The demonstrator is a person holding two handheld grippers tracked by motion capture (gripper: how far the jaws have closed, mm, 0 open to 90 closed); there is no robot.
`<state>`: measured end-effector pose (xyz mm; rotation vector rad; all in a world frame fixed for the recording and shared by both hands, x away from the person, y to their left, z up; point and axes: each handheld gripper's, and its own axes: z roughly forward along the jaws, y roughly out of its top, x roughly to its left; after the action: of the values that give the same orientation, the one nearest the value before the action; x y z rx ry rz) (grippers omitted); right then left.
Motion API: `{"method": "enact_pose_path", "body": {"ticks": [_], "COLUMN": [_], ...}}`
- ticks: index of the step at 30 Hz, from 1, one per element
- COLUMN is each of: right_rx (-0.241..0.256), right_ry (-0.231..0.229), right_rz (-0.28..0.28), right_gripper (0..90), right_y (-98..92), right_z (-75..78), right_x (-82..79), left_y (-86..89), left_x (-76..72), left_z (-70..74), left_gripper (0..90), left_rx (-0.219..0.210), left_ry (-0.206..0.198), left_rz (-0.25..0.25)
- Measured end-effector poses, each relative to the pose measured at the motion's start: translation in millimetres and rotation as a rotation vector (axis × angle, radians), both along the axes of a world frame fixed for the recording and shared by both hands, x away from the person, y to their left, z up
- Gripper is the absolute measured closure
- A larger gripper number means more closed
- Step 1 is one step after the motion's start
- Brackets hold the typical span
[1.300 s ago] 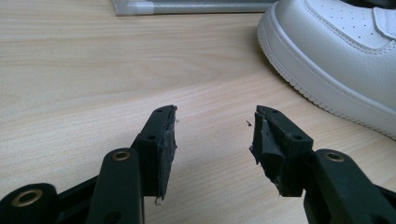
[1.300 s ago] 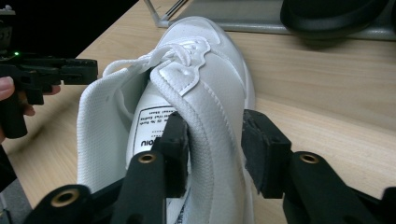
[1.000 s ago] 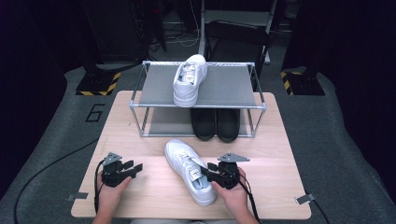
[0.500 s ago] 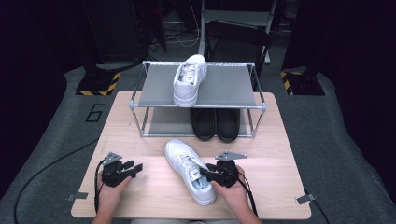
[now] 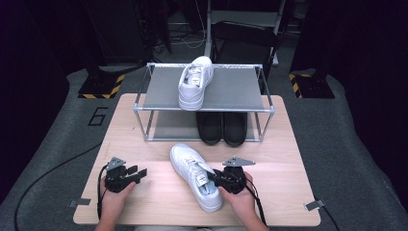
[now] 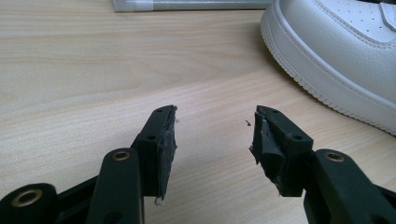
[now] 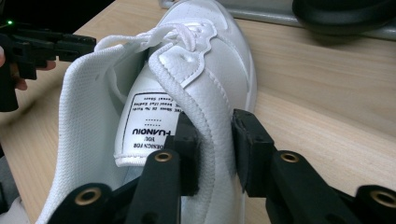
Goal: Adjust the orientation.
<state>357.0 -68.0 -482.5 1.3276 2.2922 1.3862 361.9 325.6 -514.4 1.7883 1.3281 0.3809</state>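
The white shoe lies on the wooden table in front of the shoe rack, heel near the front edge. The right gripper is clamped on its collar wall. The left gripper rests with jaws apart over bare wood, well left of the shoe. Open tabletop lies to both sides.

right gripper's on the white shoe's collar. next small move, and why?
Probably lift the white shoe on the table straight up: the right gripper is shut on its collar, its mate sits on the rack's top shelf, and the left gripper rests open.
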Motion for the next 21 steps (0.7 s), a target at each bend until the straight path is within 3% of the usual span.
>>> {"method": "enact_pose_path", "body": {"ticks": [14,21], "right_rx": [0.051,0.064], "right_ry": [-0.028,-0.035], "right_rz": [-0.069,-0.073], "right_gripper": [79.8,80.4], "right_y": [1.9,1.3], "right_z": [-1.0,-1.7], "right_x": [-7.4,-8.0], "left_y": [1.9,2.0], "left_x": [0.0,0.5], "left_z": [-0.5,-0.8], "left_gripper": [48.9,48.9], "left_rx": [-0.001,0.001], "left_ry": [-0.002,-0.007], "left_rz": [0.005,0.006]}}
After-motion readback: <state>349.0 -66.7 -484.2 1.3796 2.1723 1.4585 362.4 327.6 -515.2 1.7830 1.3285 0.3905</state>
